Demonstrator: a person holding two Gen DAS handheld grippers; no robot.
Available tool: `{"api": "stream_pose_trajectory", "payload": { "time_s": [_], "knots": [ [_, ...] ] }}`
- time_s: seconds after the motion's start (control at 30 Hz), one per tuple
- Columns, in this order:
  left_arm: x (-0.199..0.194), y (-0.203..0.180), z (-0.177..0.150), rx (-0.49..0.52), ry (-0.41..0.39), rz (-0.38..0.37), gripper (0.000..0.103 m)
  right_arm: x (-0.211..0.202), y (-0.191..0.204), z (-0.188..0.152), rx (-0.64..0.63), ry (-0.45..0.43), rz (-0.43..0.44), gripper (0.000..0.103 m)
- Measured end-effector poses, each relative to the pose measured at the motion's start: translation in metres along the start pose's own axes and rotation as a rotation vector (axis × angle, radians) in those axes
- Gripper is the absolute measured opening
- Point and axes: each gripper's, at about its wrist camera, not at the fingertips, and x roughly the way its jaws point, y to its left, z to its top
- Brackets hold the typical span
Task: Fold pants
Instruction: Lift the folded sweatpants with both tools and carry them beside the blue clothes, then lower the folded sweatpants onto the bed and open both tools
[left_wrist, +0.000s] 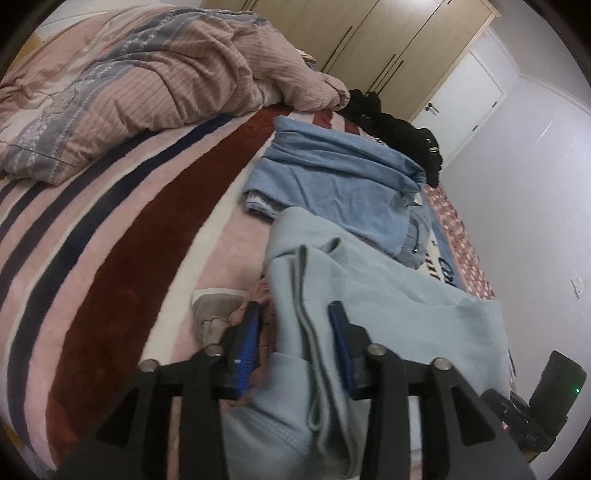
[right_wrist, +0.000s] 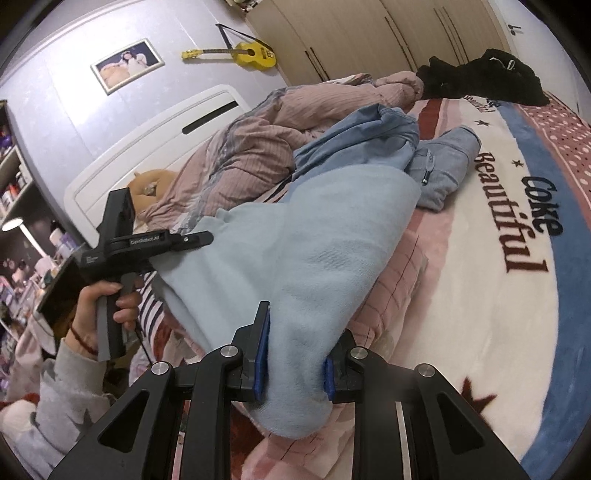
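While the pale blue pants (left_wrist: 388, 295) lie draped across the near part of the bed (left_wrist: 122, 236), the left tool (left_wrist: 295, 325) stands released, its blue pads spread on either side of a folded edge without pressing it. The right tool (right_wrist: 295, 354) is clenched on a bunched end of the pants. Beyond the pants lie folded blue garments (left_wrist: 332, 177) and a black garment (left_wrist: 402, 136). A rumpled duvet (left_wrist: 140, 88) fills the far left. Bare striped blanket lies open to the left of the pants.

Wardrobe (left_wrist: 373, 48) (pale wood), white wall (left_wrist: 517, 206).
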Motion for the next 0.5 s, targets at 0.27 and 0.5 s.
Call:
{"api": "stream_pose_trajectory", "payload": {
  "time_s": [0.27, 0.5],
  "knots": [
    [-0.041, -0.009, 0.007, 0.043, -0.077, 0.059, 0.047, -0.025, -0.008, 0.011, -0.023, -0.030, -0.033, 0.034],
    [-0.067, -0.039, 0.015, 0.107, -0.109, -0.094, 0.047, -0.049, 0.014, 0.044, -0.146, -0.122, -0.037, 0.034]
  ]
}}
